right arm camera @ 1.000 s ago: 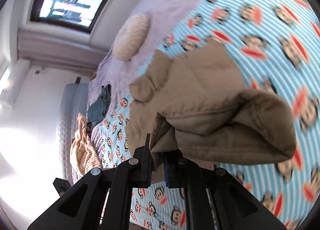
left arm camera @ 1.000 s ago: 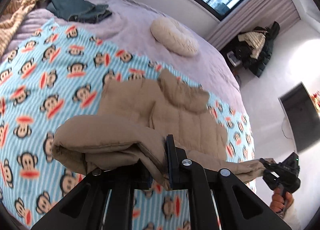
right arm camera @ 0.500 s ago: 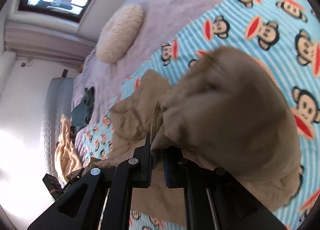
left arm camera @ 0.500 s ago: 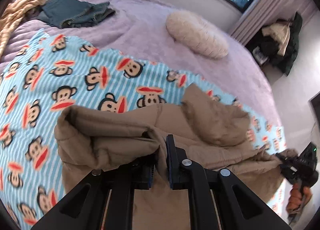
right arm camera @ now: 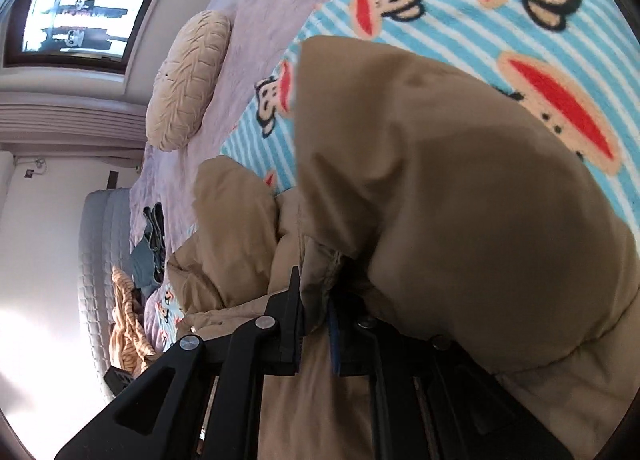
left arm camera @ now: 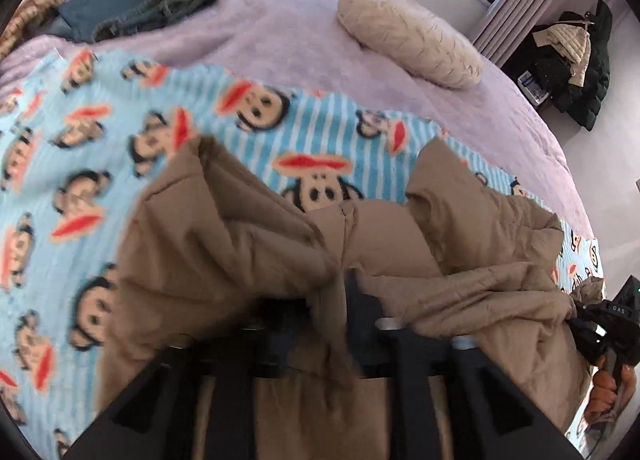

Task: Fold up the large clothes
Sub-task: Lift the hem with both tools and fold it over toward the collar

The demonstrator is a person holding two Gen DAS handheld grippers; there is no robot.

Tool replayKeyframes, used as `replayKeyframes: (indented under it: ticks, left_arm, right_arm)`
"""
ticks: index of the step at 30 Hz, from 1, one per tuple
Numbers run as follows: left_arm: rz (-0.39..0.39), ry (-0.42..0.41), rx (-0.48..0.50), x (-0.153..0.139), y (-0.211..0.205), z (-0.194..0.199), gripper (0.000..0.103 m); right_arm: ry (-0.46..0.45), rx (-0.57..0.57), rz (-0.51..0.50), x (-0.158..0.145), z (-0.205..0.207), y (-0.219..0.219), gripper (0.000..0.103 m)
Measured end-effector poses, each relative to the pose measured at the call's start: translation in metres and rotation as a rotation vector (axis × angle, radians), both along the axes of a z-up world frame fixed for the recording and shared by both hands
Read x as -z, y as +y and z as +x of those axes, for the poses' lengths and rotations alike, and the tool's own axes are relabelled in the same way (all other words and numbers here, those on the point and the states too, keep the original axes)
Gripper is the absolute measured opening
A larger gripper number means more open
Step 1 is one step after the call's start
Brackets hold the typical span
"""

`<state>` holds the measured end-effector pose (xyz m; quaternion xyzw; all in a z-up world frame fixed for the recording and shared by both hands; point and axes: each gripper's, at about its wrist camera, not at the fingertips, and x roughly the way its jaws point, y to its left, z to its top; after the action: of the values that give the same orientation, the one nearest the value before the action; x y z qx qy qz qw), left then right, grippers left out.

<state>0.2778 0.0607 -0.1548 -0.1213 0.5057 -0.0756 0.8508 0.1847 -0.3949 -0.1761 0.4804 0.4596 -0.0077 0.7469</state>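
A tan padded jacket (left arm camera: pixel 460 244) lies on a blue striped monkey-print blanket (left arm camera: pixel 312 132) on the bed. My left gripper (left arm camera: pixel 332 300) is shut on a fold of the jacket's edge, low over the blanket; the cloth hides its fingertips. My right gripper (right arm camera: pixel 316 300) is shut on another part of the jacket (right arm camera: pixel 460 200), whose bulky fold bulges over it. The right gripper also shows at the right edge of the left wrist view (left arm camera: pixel 604 324), holding the jacket's far end.
A cream cushion (left arm camera: pixel 408 36) and folded dark blue-green clothes (left arm camera: pixel 132 8) lie on the lilac bedspread (left arm camera: pixel 280 28) beyond the blanket. A striped tan garment (right arm camera: pixel 128 316) lies near the grey headboard (right arm camera: pixel 100 244). Dark coats (left arm camera: pixel 576 60) are piled off the bed's far right.
Both grippers have carried the jacket's held edge forward and down over the rest of the jacket, toward the cushion side. The jacket is now doubled over on the blanket.
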Motion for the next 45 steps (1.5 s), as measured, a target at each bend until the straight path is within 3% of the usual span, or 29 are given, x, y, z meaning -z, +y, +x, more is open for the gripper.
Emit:
replayKeyframes:
  ticks: [2,4,6,7,8,9,11,13,15,19,22,25,29,33,39,45]
  left_arm:
    - [0.043,-0.086,-0.062,-0.025,0.009,-0.017,0.087]
    - [0.017,-0.124,-0.039,-0.041,0.013,-0.027,0.087]
    - [-0.012,-0.113,0.009,-0.047,0.007,-0.034,0.086]
    - [-0.024,-0.106,0.040,-0.046,0.001,-0.034,0.086]
    - [-0.031,-0.092,0.098,-0.042,-0.011,-0.034,0.076]
    - [-0.024,-0.083,0.136,-0.036,-0.021,-0.033,0.065]
    - [-0.020,-0.063,0.201,-0.021,-0.047,-0.027,0.054]
    - [-0.033,-0.056,0.215,-0.008,-0.068,-0.018,0.053]
    - [0.009,-0.066,0.197,0.008,-0.083,-0.006,0.053]
    - [0.043,-0.073,0.162,0.039,-0.090,0.015,0.053]
    - [0.031,-0.055,0.166,0.044,-0.084,0.026,0.053]
    - [0.081,-0.067,0.173,0.032,-0.072,0.025,0.053]
    - [0.180,-0.096,0.082,0.022,-0.022,0.025,0.053]
    - [0.145,-0.028,-0.029,0.050,0.018,0.037,0.053]
    - [0.179,-0.037,-0.063,0.076,0.008,0.055,0.053]
    - [0.174,-0.012,-0.084,0.074,0.016,0.064,0.053]
  right_arm:
    - [-0.027,-0.025,-0.060,-0.022,-0.008,0.002,0.051]
    - [-0.069,-0.063,-0.128,-0.043,-0.018,0.008,0.054]
    - [-0.091,-0.141,-0.175,-0.055,-0.023,0.021,0.042]
    - [-0.086,-0.183,-0.198,-0.057,-0.021,0.030,0.028]
    - [-0.076,-0.236,-0.226,-0.055,-0.016,0.040,0.023]
    - [-0.072,-0.285,-0.255,-0.051,-0.009,0.051,0.021]
    - [-0.069,-0.340,-0.310,-0.042,0.005,0.067,0.019]
    - [-0.072,-0.381,-0.376,-0.027,0.019,0.078,0.018]
    - [-0.075,-0.393,-0.421,-0.012,0.031,0.083,0.015]
    - [-0.088,-0.390,-0.431,0.007,0.050,0.079,0.004]
    - [-0.081,-0.387,-0.370,0.008,0.054,0.068,0.003]
    - [-0.081,-0.409,-0.408,-0.006,0.043,0.053,0.003]
    - [-0.033,-0.296,-0.529,-0.025,0.018,0.005,0.003]
    - [0.033,-0.137,-0.421,-0.002,0.004,-0.047,0.002]
    - [0.037,-0.085,-0.413,0.026,0.029,-0.046,0.000]
    - [0.064,-0.042,-0.392,0.020,0.035,-0.052,0.000]
